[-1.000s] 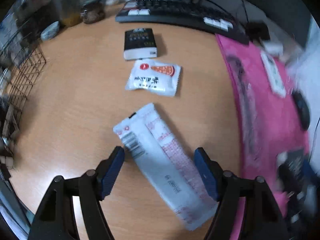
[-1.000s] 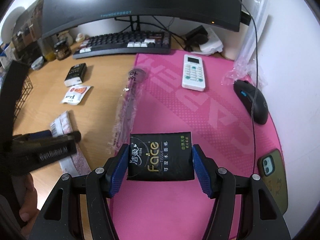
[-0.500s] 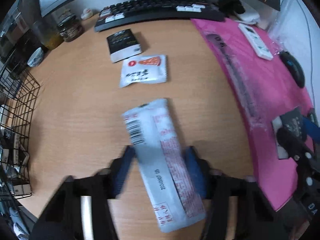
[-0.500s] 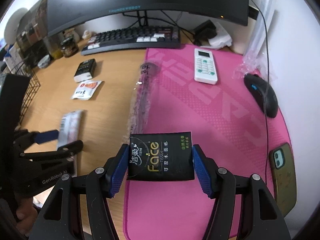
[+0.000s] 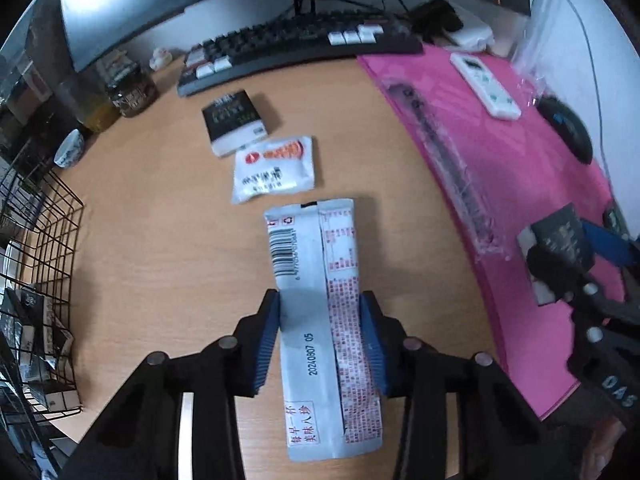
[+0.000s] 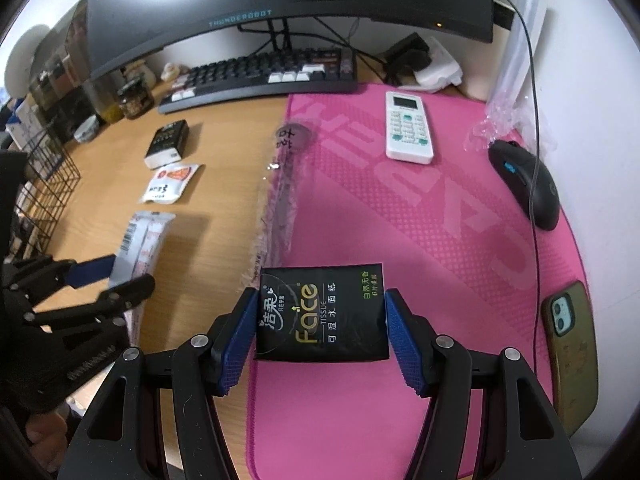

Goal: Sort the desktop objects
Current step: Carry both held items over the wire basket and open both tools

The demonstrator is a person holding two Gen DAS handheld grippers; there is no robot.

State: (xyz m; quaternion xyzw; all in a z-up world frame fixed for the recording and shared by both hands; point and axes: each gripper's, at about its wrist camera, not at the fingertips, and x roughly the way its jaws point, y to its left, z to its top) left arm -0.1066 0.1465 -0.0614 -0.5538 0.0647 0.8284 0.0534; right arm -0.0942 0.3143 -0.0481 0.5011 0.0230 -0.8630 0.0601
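A long white packet (image 5: 312, 260) with a barcode and red print lies on the wooden desk (image 5: 160, 240). My left gripper (image 5: 320, 308) straddles its middle, jaws closing, and both blue pads touch the packet's long edges. In the right wrist view the same left gripper (image 6: 116, 276) sits at the left, over the long white packet (image 6: 144, 236). My right gripper (image 6: 322, 296) is shut on a black "Face" tissue pack (image 6: 320, 312) above the pink mat (image 6: 400, 220). The tissue pack (image 5: 560, 236) also shows at the right edge of the left wrist view.
A small white sachet (image 5: 274, 170) and a black box (image 5: 234, 120) lie beyond the packet. A wire basket (image 5: 48, 240) with small packs stands at the left. Keyboard (image 6: 264, 76), remote (image 6: 408, 128), mouse (image 6: 524, 180), phone (image 6: 572, 344) and a clear plastic sleeve (image 6: 280, 192) occupy the back and right.
The left jaws have come in from wide apart to the long packet's edges, and the wrist has rolled so the packet runs straight between them. The right gripper holds still with the tissue pack.
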